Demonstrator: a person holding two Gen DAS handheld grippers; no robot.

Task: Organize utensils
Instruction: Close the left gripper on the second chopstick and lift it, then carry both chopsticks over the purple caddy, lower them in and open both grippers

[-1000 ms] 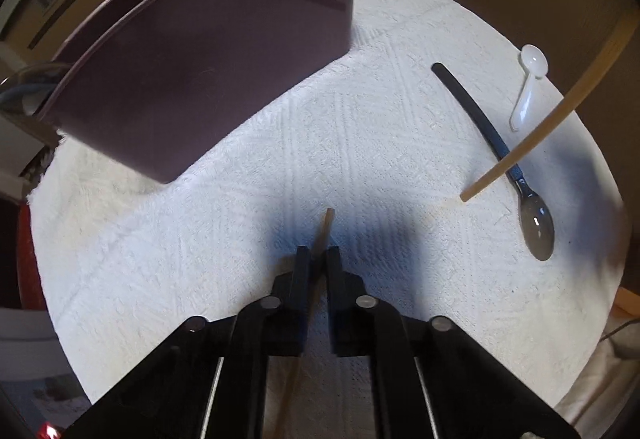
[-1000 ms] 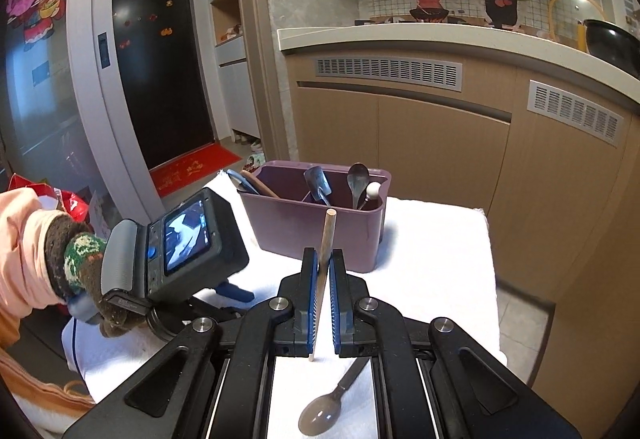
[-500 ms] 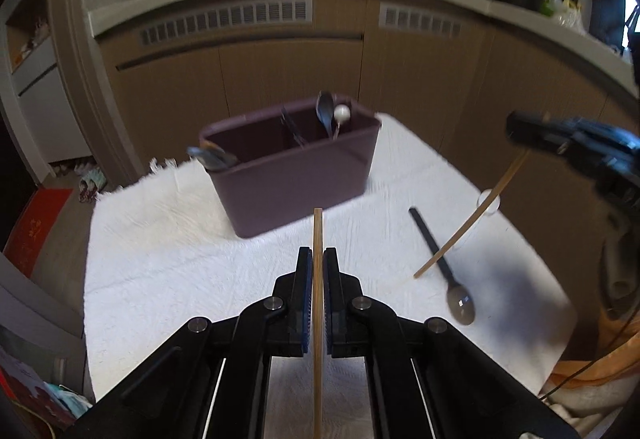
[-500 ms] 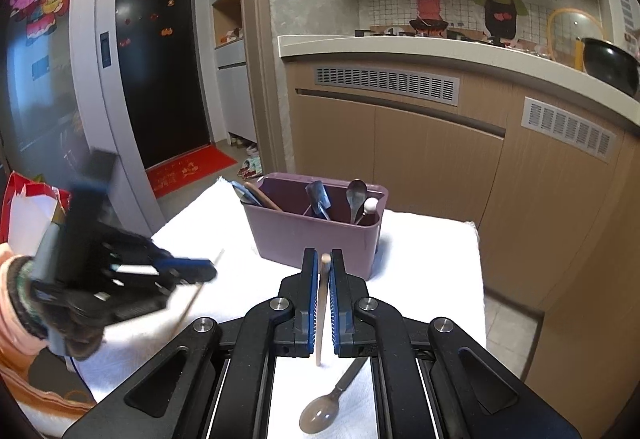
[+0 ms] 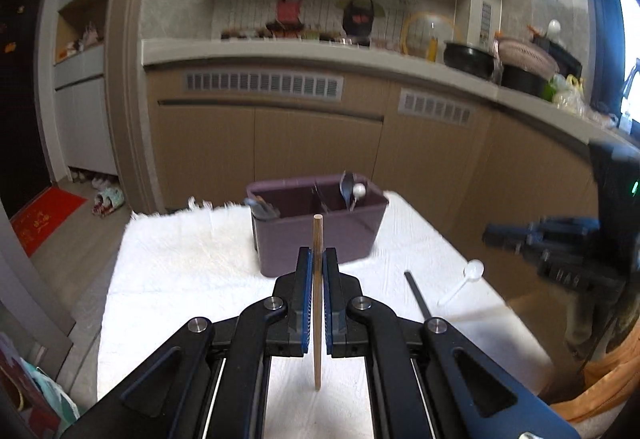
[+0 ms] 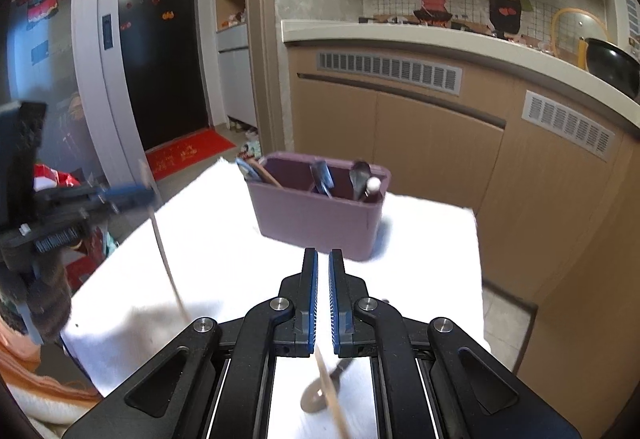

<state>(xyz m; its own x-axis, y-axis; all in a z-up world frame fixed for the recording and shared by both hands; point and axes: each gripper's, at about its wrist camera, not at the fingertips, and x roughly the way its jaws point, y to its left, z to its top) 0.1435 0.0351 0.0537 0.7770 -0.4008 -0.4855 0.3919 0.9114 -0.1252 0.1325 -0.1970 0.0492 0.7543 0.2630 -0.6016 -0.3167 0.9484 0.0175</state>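
Note:
My left gripper (image 5: 317, 259) is shut on a wooden chopstick (image 5: 317, 303), held upright above the white cloth, in front of the purple utensil caddy (image 5: 320, 231). It also shows at the left of the right wrist view (image 6: 132, 195) with its chopstick (image 6: 164, 251). My right gripper (image 6: 323, 259) has its jaws a narrow gap apart with nothing between them. A second wooden chopstick (image 6: 330, 391) is tilted below the jaws, over a metal spoon (image 6: 320, 395). The caddy (image 6: 320, 211) holds several utensils.
A black-handled spoon (image 5: 416, 295) and a small white scoop (image 5: 464, 279) lie on the cloth right of the caddy. The white-clothed table (image 5: 180, 271) ends close on all sides. Kitchen cabinets (image 5: 320, 143) stand behind it.
The right gripper has let go of its chopstick, which has dropped below the jaws and tilted. The left gripper has risen and levelled out, with its chopstick upright.

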